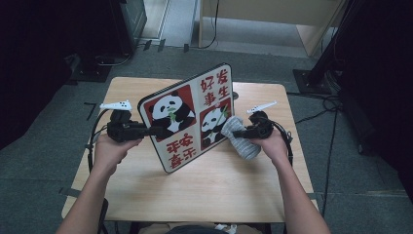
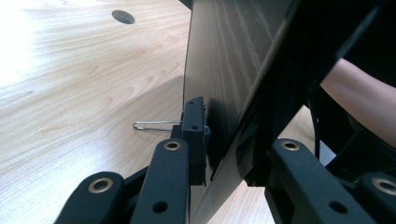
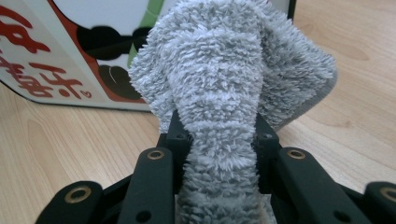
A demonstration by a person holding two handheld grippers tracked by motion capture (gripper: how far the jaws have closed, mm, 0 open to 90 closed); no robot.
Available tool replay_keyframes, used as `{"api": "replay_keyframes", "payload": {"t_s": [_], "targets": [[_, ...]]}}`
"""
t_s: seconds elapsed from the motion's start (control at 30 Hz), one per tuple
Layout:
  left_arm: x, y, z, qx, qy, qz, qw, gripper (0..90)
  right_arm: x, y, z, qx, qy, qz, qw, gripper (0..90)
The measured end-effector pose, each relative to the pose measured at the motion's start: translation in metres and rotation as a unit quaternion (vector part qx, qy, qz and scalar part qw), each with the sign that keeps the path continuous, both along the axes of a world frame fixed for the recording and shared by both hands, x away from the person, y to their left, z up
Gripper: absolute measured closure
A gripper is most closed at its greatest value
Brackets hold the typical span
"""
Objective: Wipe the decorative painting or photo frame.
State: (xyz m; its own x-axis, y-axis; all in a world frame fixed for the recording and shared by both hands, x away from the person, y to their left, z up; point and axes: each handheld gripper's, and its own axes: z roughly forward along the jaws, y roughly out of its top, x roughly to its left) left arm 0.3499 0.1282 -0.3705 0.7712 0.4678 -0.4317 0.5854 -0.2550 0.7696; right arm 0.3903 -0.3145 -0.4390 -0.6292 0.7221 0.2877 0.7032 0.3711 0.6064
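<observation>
Nearest, both forearms enter over the near edge of the wooden table (image 1: pixel 214 195). Left gripper (image 1: pixel 155 130) is clenched on the left edge of the panda board (image 1: pixel 187 117), which stands tilted above mid-table; in the left gripper view its jaws pinch the board's thin edge. Right gripper (image 1: pixel 233 131) grasps a grey fluffy cloth (image 1: pixel 242 139), bunched between its jaws and touching the board's printed face at the lower right. Farther off, a round cable hole (image 2: pixel 123 17) sits in the tabletop.
</observation>
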Motion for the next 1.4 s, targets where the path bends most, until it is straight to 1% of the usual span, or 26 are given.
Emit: {"api": "replay_keyframes", "payload": {"t_s": [0.07, 0.1, 0.27, 0.37, 0.5, 0.63, 0.87, 0.93, 1.0, 1.03, 1.1, 1.23, 1.3, 1.4], "targets": [[0.0, 0.0, 0.0, 0.0, 0.0, 0.0, 1.0, 75.9, -0.001, 0.0, 0.006, 0.004, -0.001, -0.003, 1.0, 69.1], [0.0, 0.0, 0.0, 0.0, 0.0, 0.0, 1.0, 75.8, -0.001, 0.0, 0.009, 0.002, -0.007, -0.002, 1.0, 69.1], [0.0, 0.0, 0.0, 0.001, -0.001, -0.001, 1.0, 75.8, -0.003, 0.003, 0.033, 0.012, -0.028, 0.001, 0.9995, 69.1], [-0.001, 0.0, 0.0, 0.002, -0.001, -0.002, 1.0, 75.8, -0.005, 0.007, 0.045, 0.014, -0.042, 0.007, 0.999, 69.1], [-0.001, 0.0, 0.0, 0.002, -0.001, -0.002, 1.0, 75.9, -0.006, 0.013, 0.062, 0.009, -0.05, 0.016, 0.9986, 69.0], [-0.001, 0.0, 0.001, 0.002, 0.0, 0.0, 1.0, 76.1, -0.004, 0.018, 0.084, 0.011, -0.061, 0.023, 0.9978, 69.0], [-0.001, 0.0, 0.0, 0.001, 0.0, 0.001, 1.0, 76.3, 0.001, 0.028, 0.121, 0.011, -0.073, 0.029, 0.9968, 69.0], [-0.001, 0.0, 0.0, 0.0, -0.001, 0.001, 1.0, 76.3, 0.003, 0.033, 0.136, 0.009, -0.083, 0.035, 0.9959, 69.0], [-0.001, 0.0, 0.0, 0.0, -0.001, 0.001, 1.0, 76.2, 0.004, 0.038, 0.148, 0.007, -0.091, 0.039, 0.9951, 69.0], [-0.001, 0.0, 0.0, 0.0, -0.001, 0.001, 1.0, 76.2, 0.005, 0.04, 0.154, 0.007, -0.098, 0.042, 0.9943, 69.0], [-0.001, 0.0, 0.0, -0.001, -0.001, 0.002, 1.0, 76.2, 0.007, 0.046, 0.167, 0.011, -0.103, 0.046, 0.9936, 68.9], [-0.001, 0.0, 0.0, 0.0, -0.002, 0.002, 1.0, 76.3, 0.013, 0.056, 0.183, 0.007, -0.112, 0.052, 0.9924, 68.9], [-0.001, 0.0, 0.0, 0.0, -0.002, 0.002, 1.0, 76.4, 0.014, 0.061, 0.193, 0.01, -0.12, 0.053, 0.9913, 68.9], [0.0, 0.001, 0.0, -0.002, -0.001, 0.0, 1.0, 76.4, 0.016, 0.07, 0.207, 0.015, -0.137, 0.056, 0.9889, 68.7]]}}
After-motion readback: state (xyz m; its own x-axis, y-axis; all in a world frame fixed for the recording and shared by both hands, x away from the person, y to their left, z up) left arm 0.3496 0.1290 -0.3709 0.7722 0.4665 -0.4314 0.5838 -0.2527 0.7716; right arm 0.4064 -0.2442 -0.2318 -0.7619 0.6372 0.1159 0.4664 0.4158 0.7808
